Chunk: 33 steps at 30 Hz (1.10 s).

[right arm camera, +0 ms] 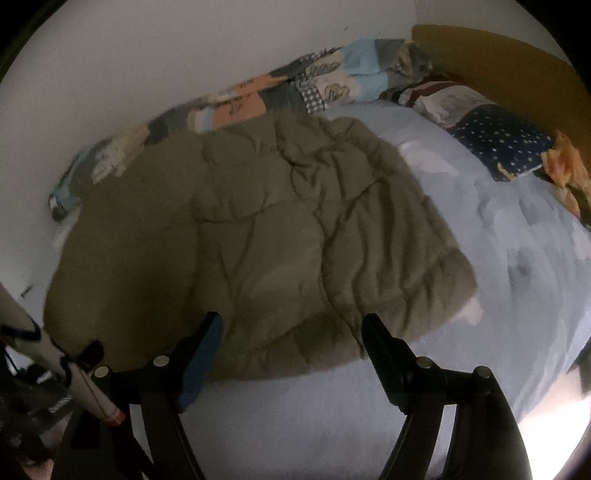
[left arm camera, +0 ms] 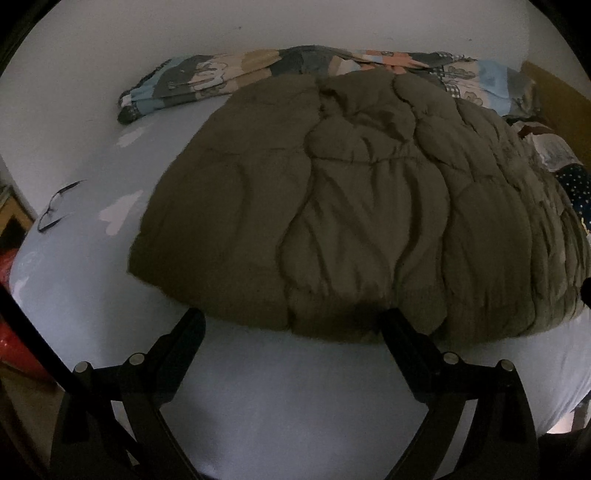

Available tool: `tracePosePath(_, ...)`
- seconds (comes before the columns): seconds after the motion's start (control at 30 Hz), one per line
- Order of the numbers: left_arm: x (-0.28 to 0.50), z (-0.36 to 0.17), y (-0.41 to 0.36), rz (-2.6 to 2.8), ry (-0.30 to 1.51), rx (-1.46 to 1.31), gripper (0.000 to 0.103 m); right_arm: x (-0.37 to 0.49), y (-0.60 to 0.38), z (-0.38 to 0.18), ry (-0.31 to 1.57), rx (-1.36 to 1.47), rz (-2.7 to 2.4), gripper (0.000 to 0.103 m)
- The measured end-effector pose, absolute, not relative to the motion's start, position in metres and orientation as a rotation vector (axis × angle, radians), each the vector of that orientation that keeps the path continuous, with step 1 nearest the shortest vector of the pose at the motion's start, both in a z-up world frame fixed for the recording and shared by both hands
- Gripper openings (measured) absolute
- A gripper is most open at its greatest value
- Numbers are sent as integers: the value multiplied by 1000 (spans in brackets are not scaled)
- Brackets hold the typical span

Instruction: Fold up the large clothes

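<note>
**Both tongs released at the near hem of the spread garment**

The olive padded coat lies flat across the light-blue bed, spread out presumably so its edges can be reached for folding. The left tongs and right tongs both stand wide and released, gripping nothing, each poised over the coat's near edge, apparently to take it at two points. A patchwork quilt lies bunched along the wall, clear of the work.

Patchwork quilt bunched along the wall, glasses on the sheet, starry pillow beside the headboard.
</note>
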<state>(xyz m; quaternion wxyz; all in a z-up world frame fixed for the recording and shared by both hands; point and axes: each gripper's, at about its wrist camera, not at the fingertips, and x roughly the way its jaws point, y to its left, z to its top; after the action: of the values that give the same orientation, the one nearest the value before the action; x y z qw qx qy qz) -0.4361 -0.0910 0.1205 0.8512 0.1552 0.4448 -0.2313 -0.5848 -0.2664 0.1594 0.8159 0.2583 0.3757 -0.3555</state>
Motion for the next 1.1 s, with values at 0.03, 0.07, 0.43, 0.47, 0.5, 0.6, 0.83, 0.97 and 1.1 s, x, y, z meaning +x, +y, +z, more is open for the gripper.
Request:
tracePosePath(0.03,-440,123,-88,-483,932,324,96,-589,-264,162,794,551,-757,82)
tracePosePath(0.07,-444,126,-82,-478,926,314,96,-593,-262,165,791,549,-757,82)
tracePosePath(0.43,-479,169,-38,-518,835,230,96,-631,-227,201,693,476,-712,82)
tracePosePath(0.47,-480,172,-35,-519,831,229,96,-634,-225,203,690,468,-708,82)
tracePosePath(0.5,-483,177,-30,-517,818,234,96,-636,-221,205,686,461,-703,82)
tracePosePath(0.6,-491,191,-18,-522,775,241,96,-645,-211,213,680,435,-697,82)
tracePosePath(0.83,-522,208,7,-545,693,247,96,-666,-192,232,642,376,-699,83)
tracePosePath(0.97,-534,198,32,-626,766,179,96,-690,-177,225,623,370,-701,85)
tracePosePath(1.1,-553,217,40,-644,687,184,96,-711,-171,232,573,405,-706,85)
